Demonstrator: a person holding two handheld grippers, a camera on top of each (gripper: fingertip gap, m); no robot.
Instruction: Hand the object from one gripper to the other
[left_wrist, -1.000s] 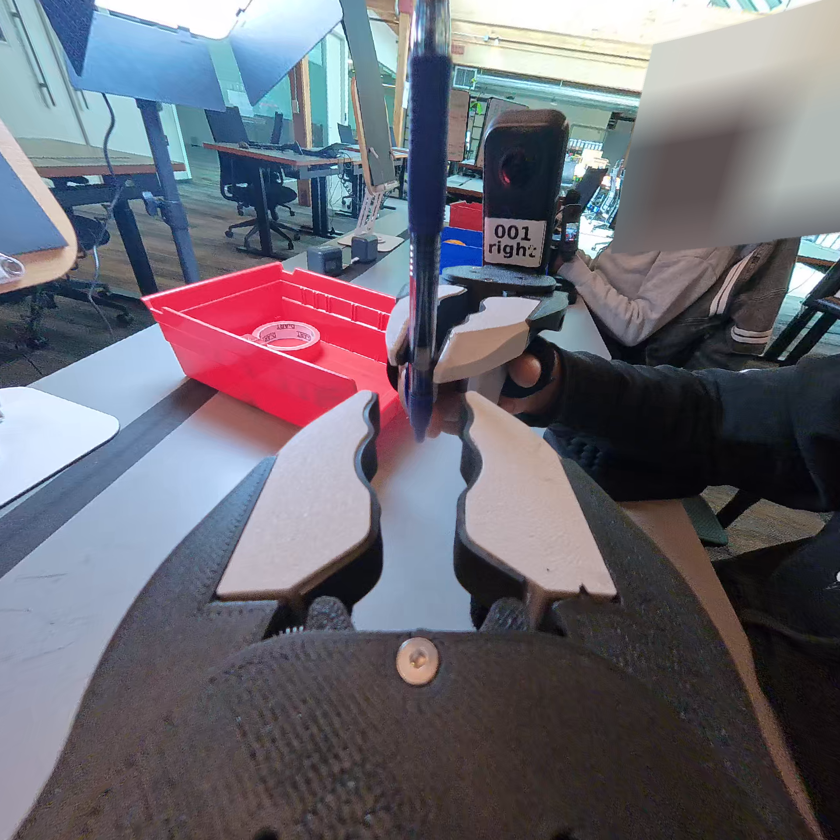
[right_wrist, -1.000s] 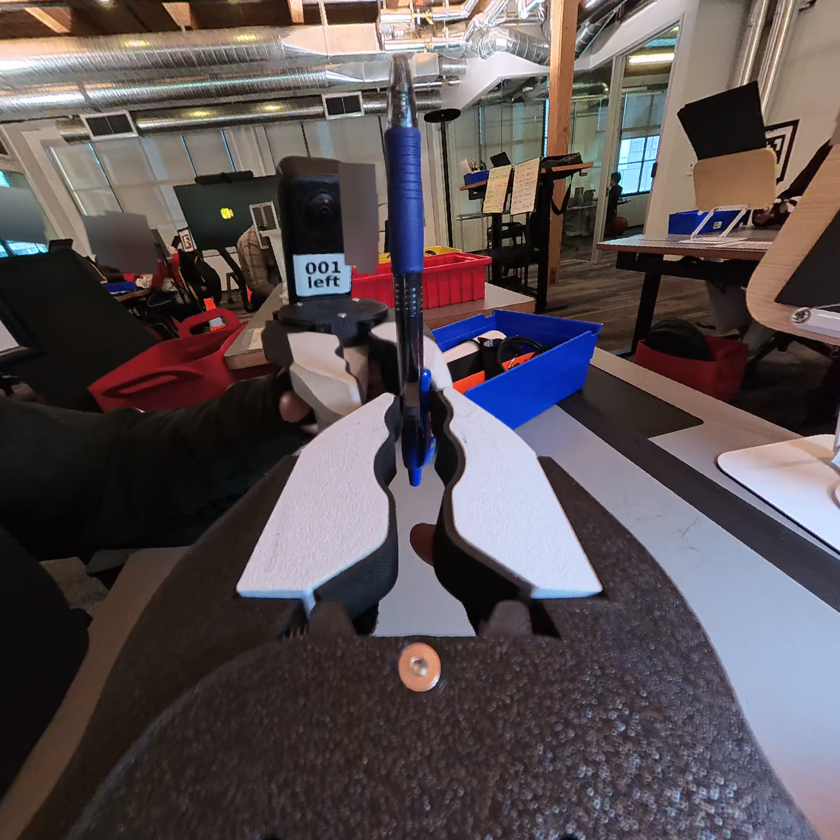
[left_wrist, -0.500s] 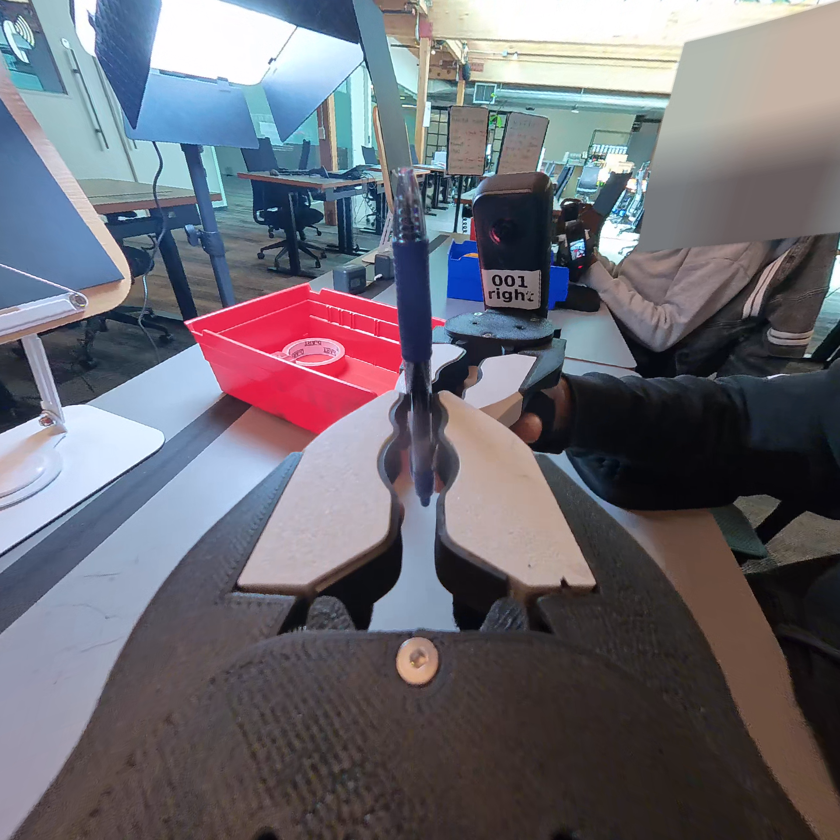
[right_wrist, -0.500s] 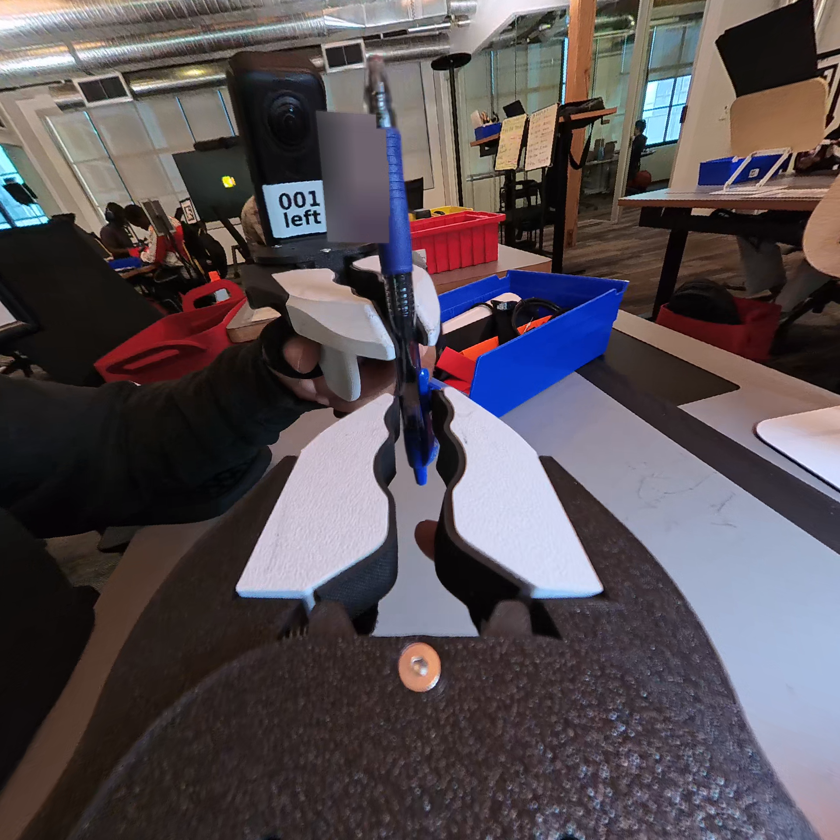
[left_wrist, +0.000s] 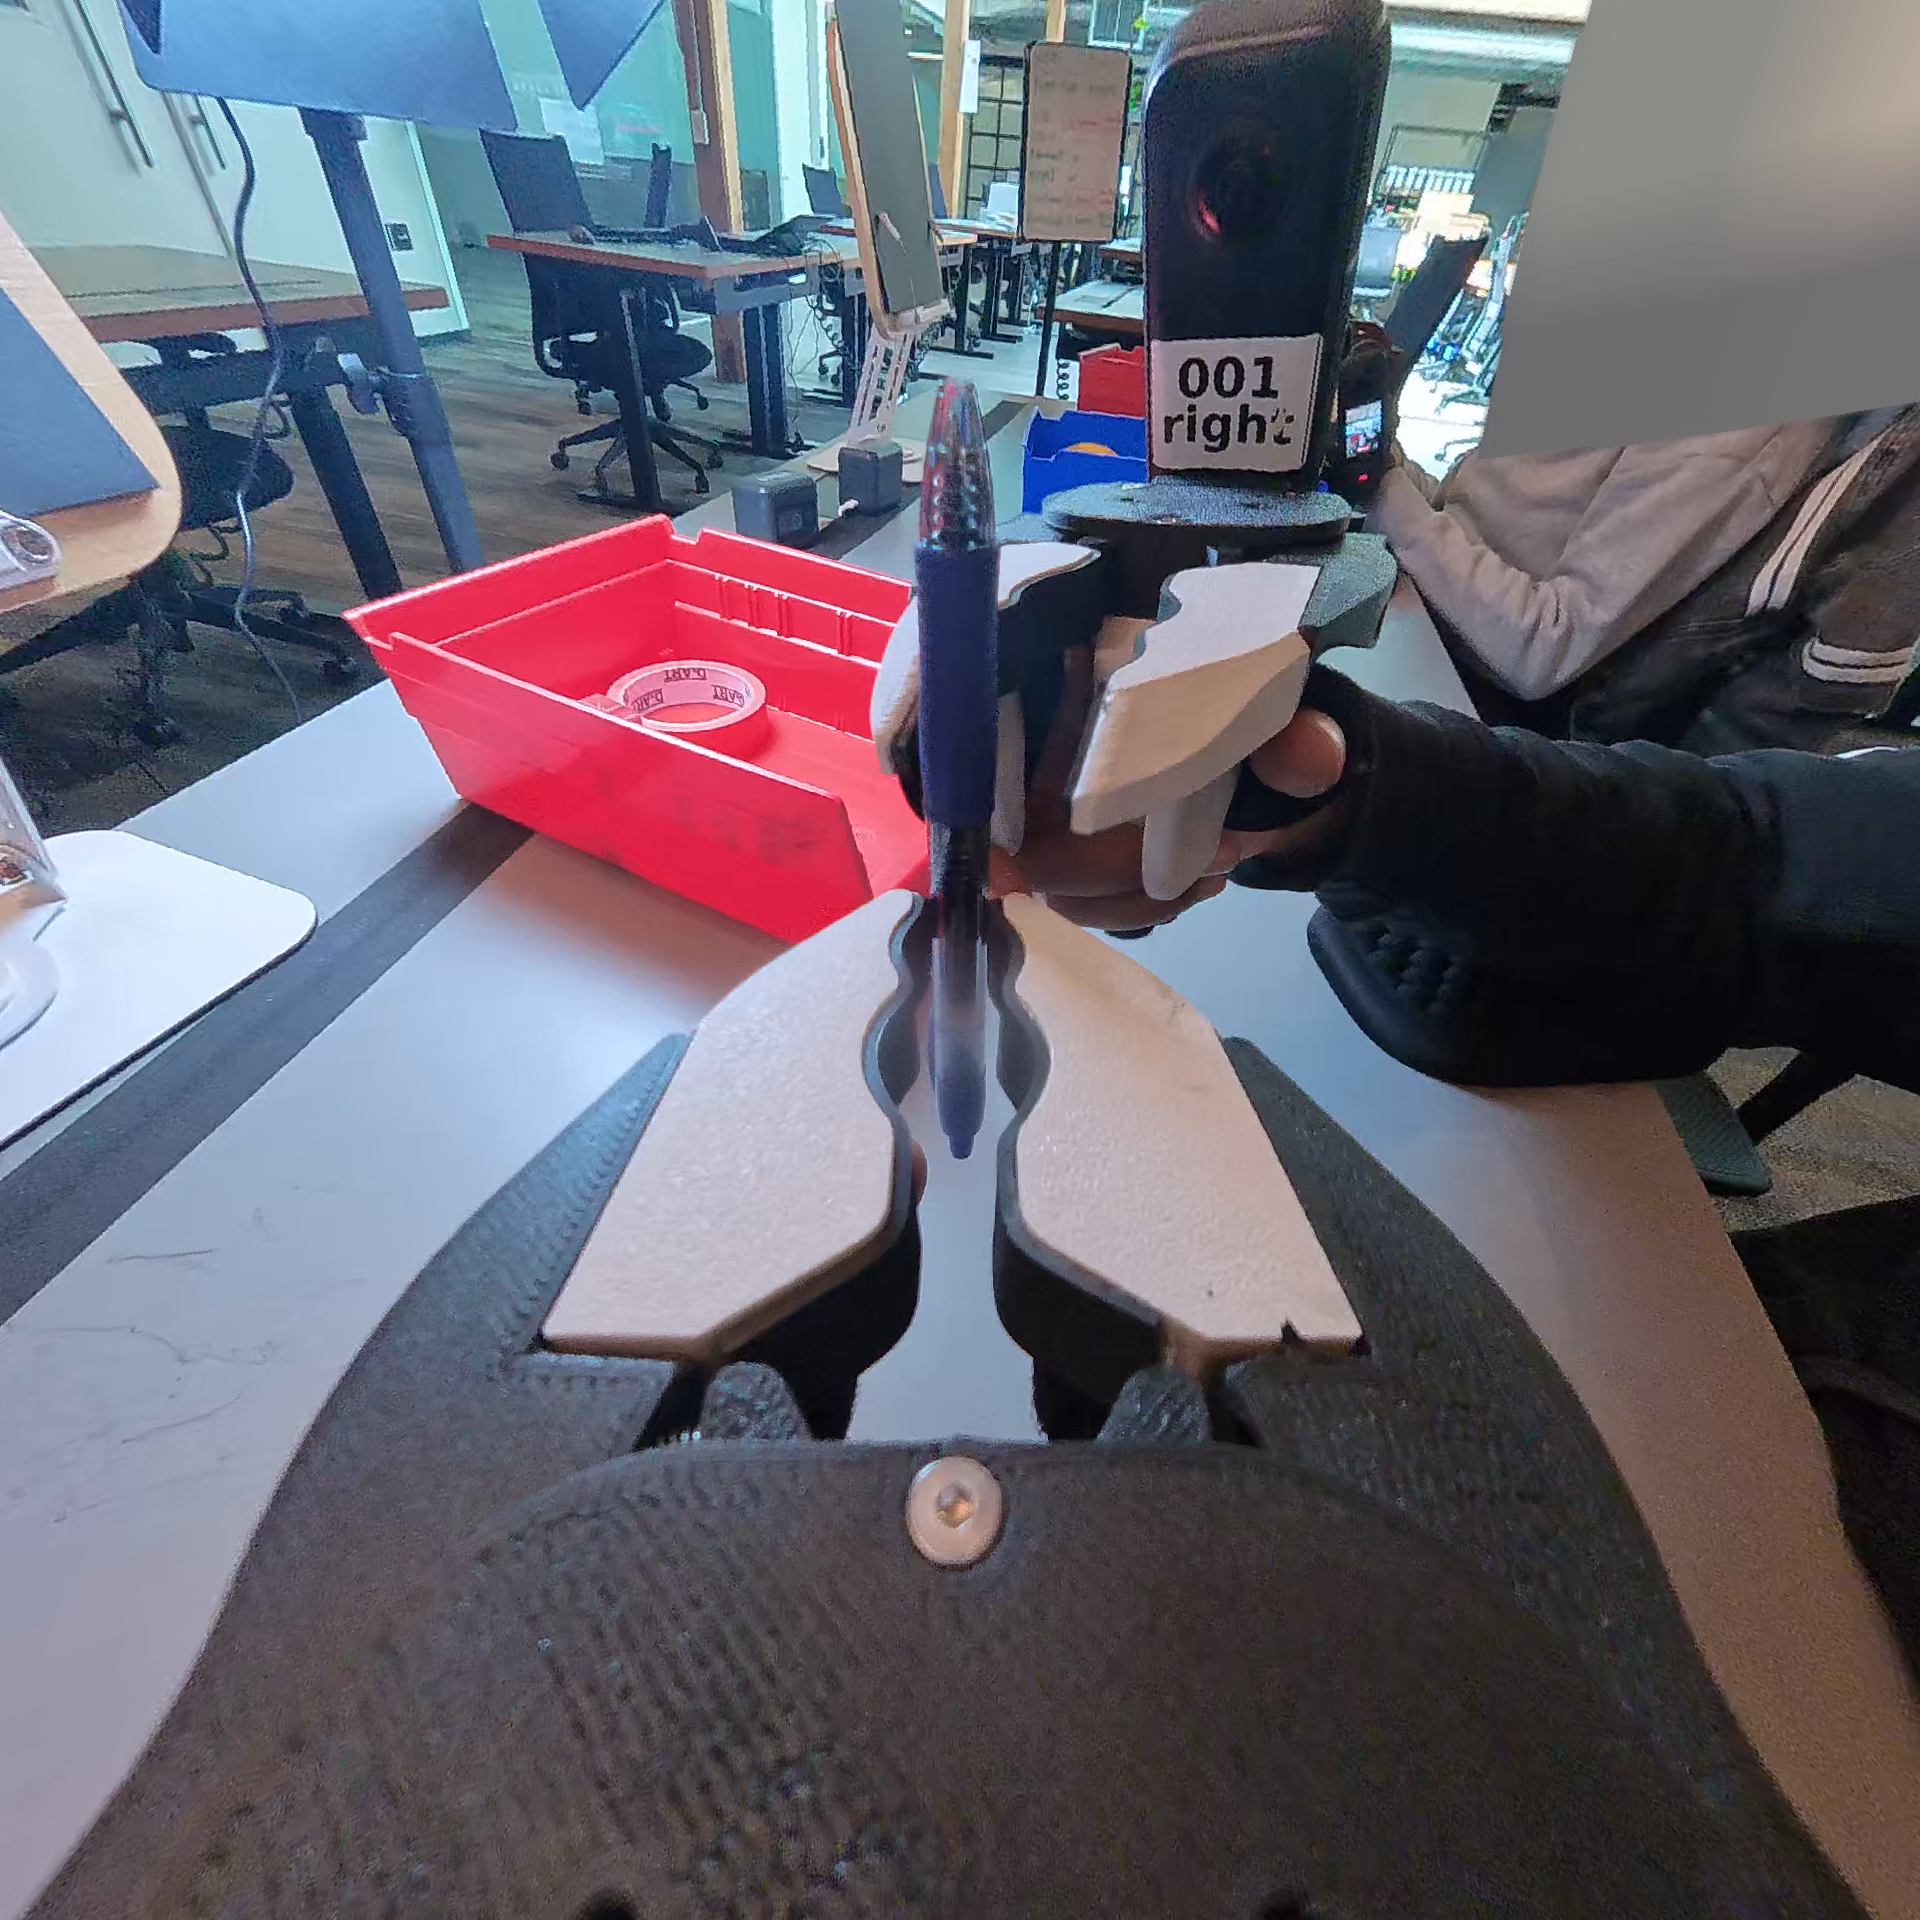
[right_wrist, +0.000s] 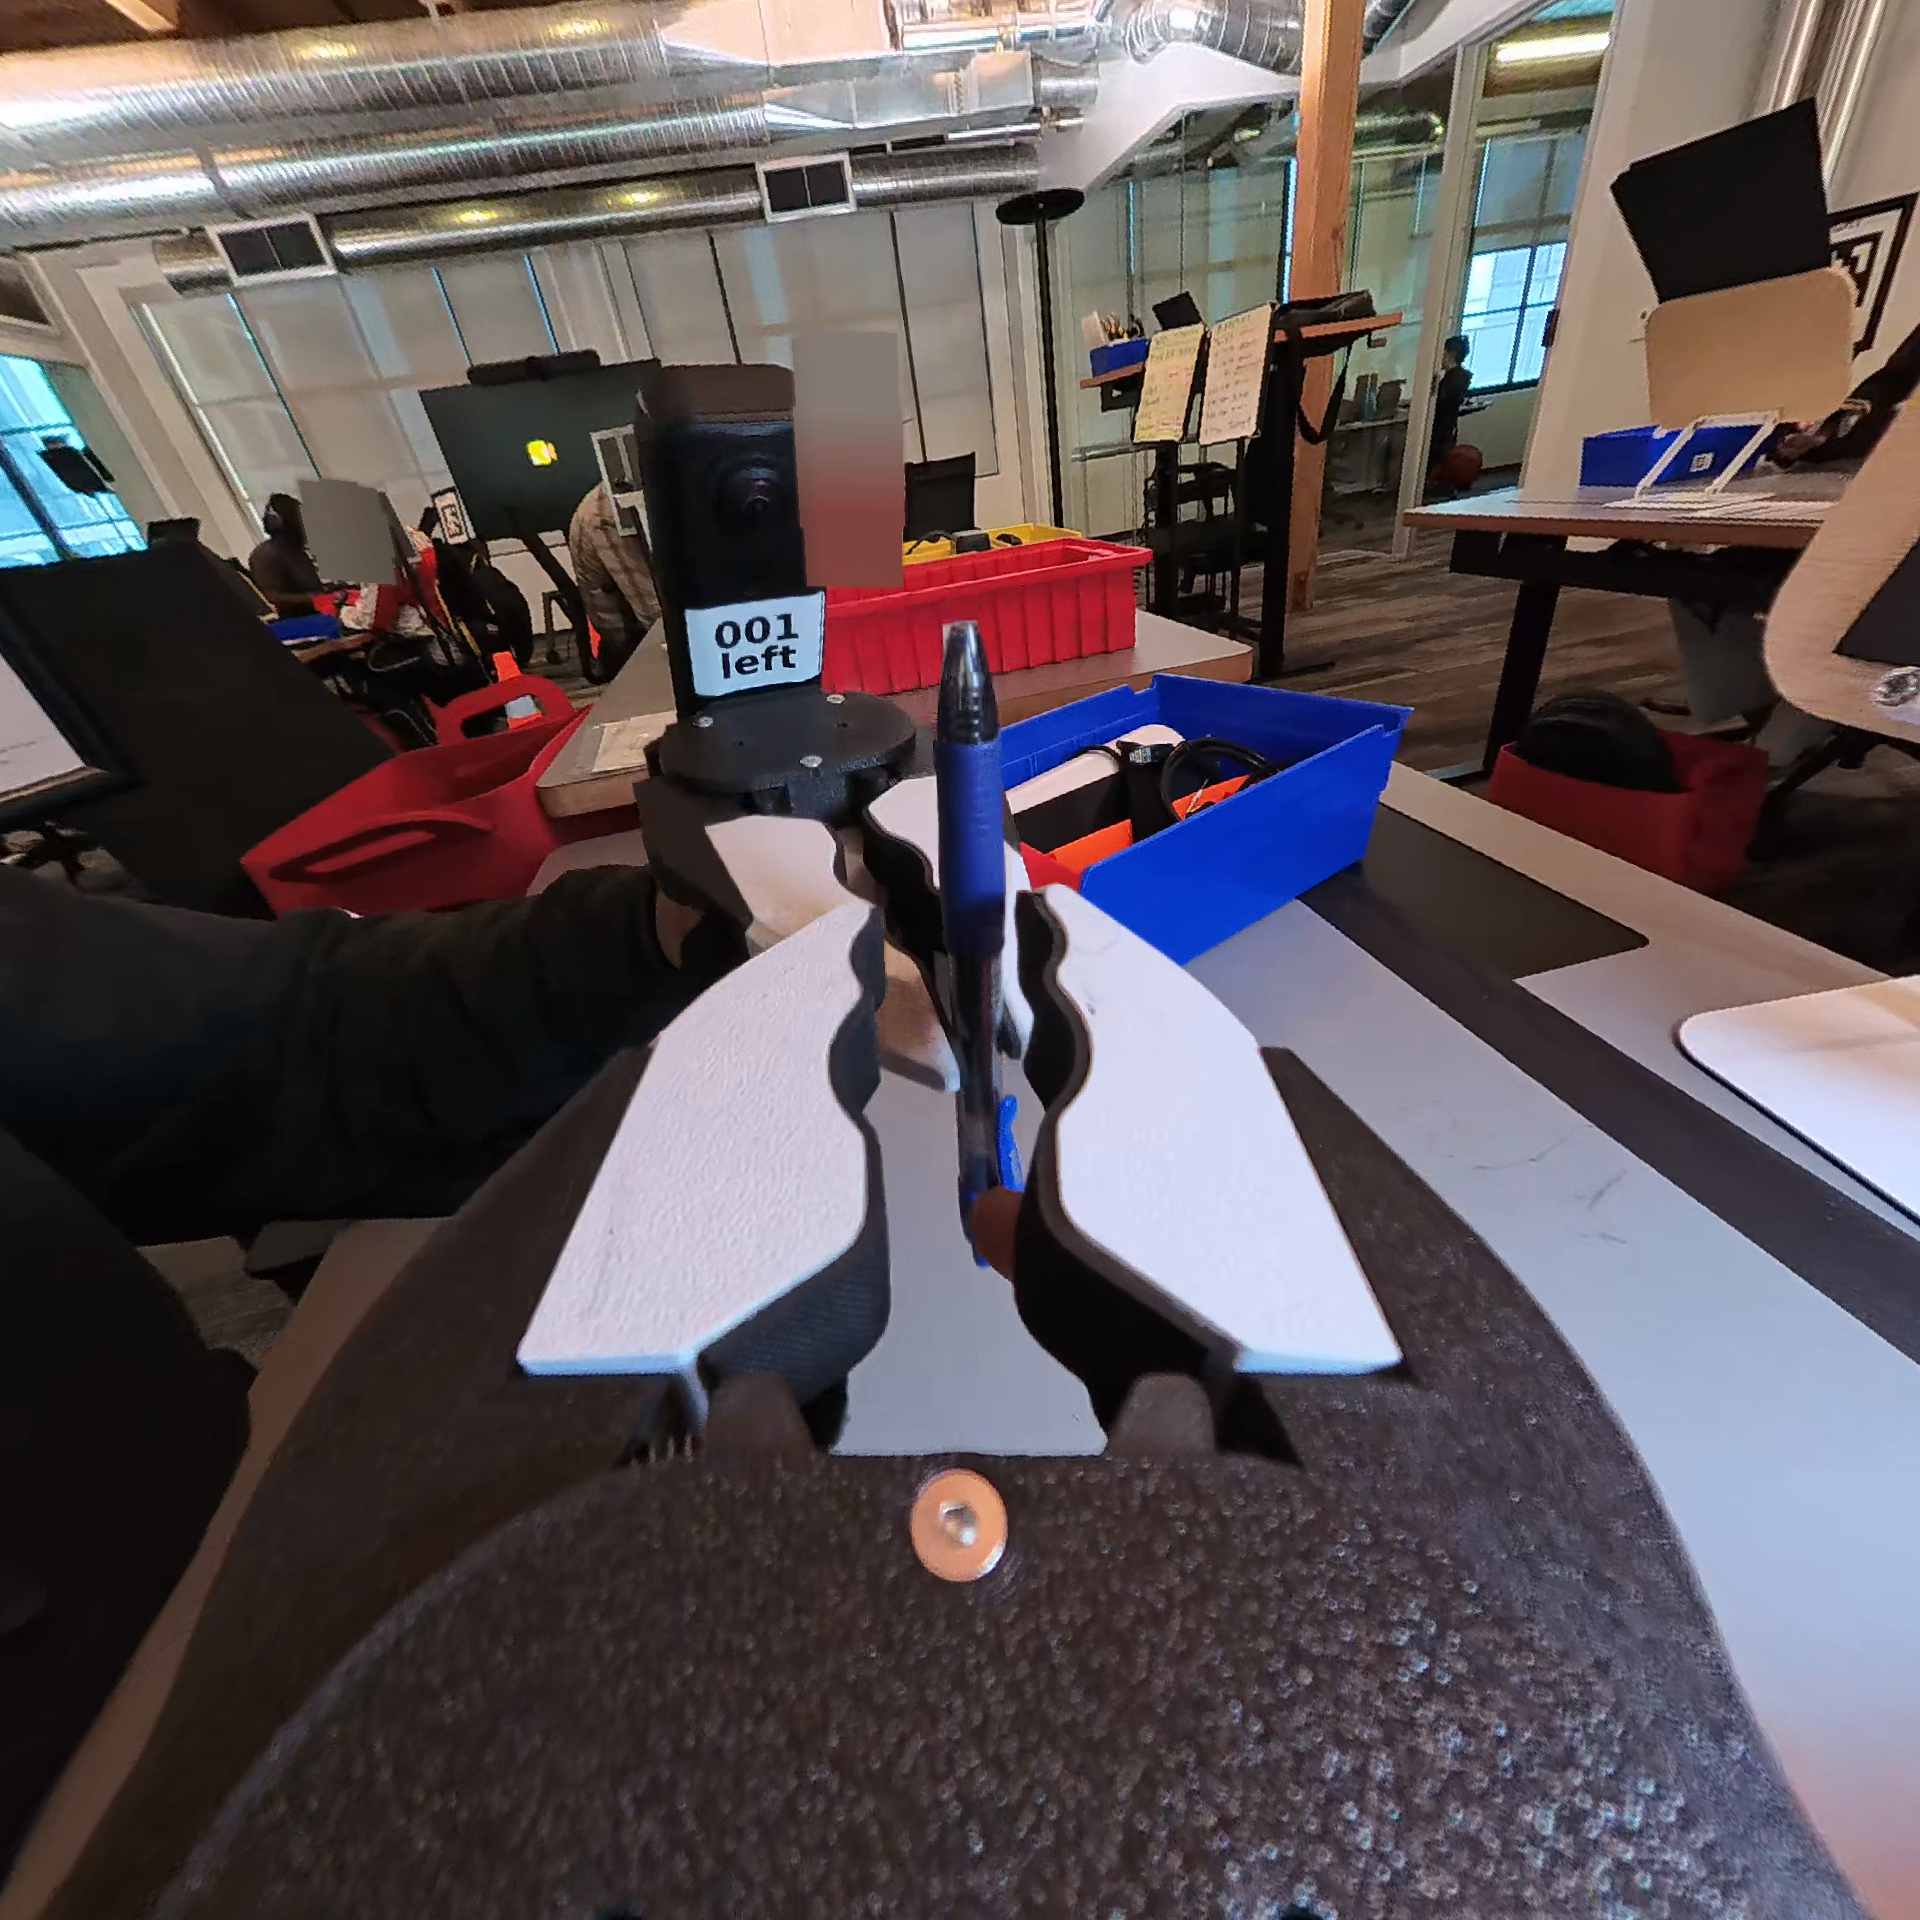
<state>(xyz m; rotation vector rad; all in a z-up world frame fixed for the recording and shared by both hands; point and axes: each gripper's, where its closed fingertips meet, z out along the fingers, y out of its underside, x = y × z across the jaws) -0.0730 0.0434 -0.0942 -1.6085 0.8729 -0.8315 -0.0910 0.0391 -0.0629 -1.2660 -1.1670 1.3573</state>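
One blue pen (left_wrist: 956, 717) is standing upright above the grey worktop (left_wrist: 312, 1143), its lower barrel pinched between the fingers (left_wrist: 1132, 1122) of the left gripper (left_wrist: 954, 935). Facing it, the right gripper (right_wrist: 951, 935) is spreading its fingers (right_wrist: 1153, 1132) apart on either side of the pen without clamping it. Behind, a red bin (left_wrist: 623, 748) is holding a roll of tape (left_wrist: 691, 698), and a blue bin (right_wrist: 1247, 831) is sitting nearby.

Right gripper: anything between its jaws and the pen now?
Nothing solid. In the right wrist view the right gripper has opened; the pen stands upright in the gap, touching neither jaw, with open air either side. The left gripper clamps it.
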